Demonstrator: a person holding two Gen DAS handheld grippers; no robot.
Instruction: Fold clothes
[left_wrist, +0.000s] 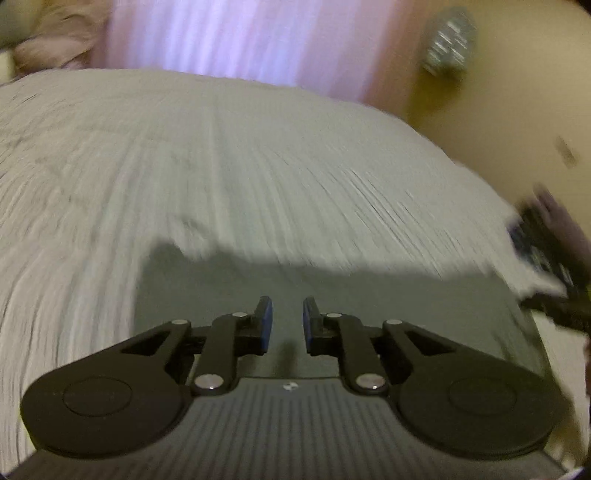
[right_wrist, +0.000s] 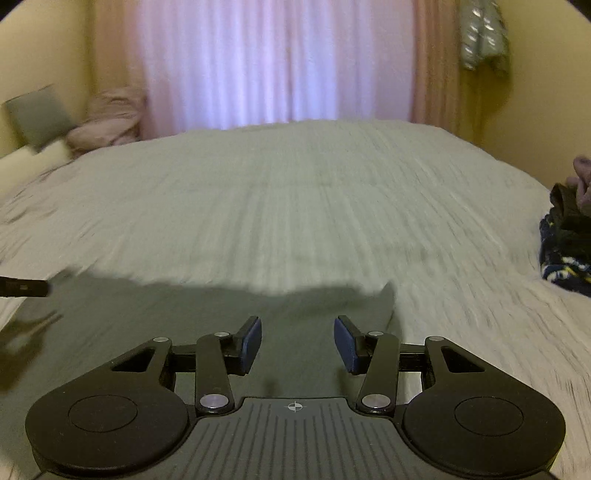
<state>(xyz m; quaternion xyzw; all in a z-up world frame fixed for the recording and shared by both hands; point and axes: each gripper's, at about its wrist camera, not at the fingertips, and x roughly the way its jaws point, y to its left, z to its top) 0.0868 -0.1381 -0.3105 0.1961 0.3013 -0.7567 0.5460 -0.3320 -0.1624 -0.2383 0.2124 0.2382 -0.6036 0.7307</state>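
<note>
Two grippers are in play, one per view. The left gripper (left_wrist: 287, 321) hovers low over one dark grey garment (left_wrist: 332, 295) spread flat on the bed (left_wrist: 184, 166); its two blue-padded fingers (left_wrist: 266, 323) stand a narrow gap apart with nothing between them, so it is released. The right gripper (right_wrist: 297, 341) hovers over the same kind of dark grey cloth (right_wrist: 184, 314), its jaws spread wider and also empty.

One garment is laid out, near the front edge of the bed, just under both tools. In the right wrist view its far edge runs unevenly across the pale bedcover (right_wrist: 295, 203) and one corner pokes up at the right. A second heap of clothes (right_wrist: 565, 236), dark with a blue and yellow print, sits at the right edge of the bed, cut off by the frame; how many pieces it holds cannot be told. In the left wrist view that heap (left_wrist: 546, 251) is a smear.

One black tip (right_wrist: 26, 288) enters from the left border of the right wrist view, most of it out of frame.

Behind the bed hang one pale curtain (right_wrist: 277, 62) and one patterned item (right_wrist: 480, 37) on the wall. One grey pillow (right_wrist: 37, 114) and one pinkish bundle (right_wrist: 110, 118) lie at the far left corner, both softened by motion blur, which is heavier in the left wrist view
</note>
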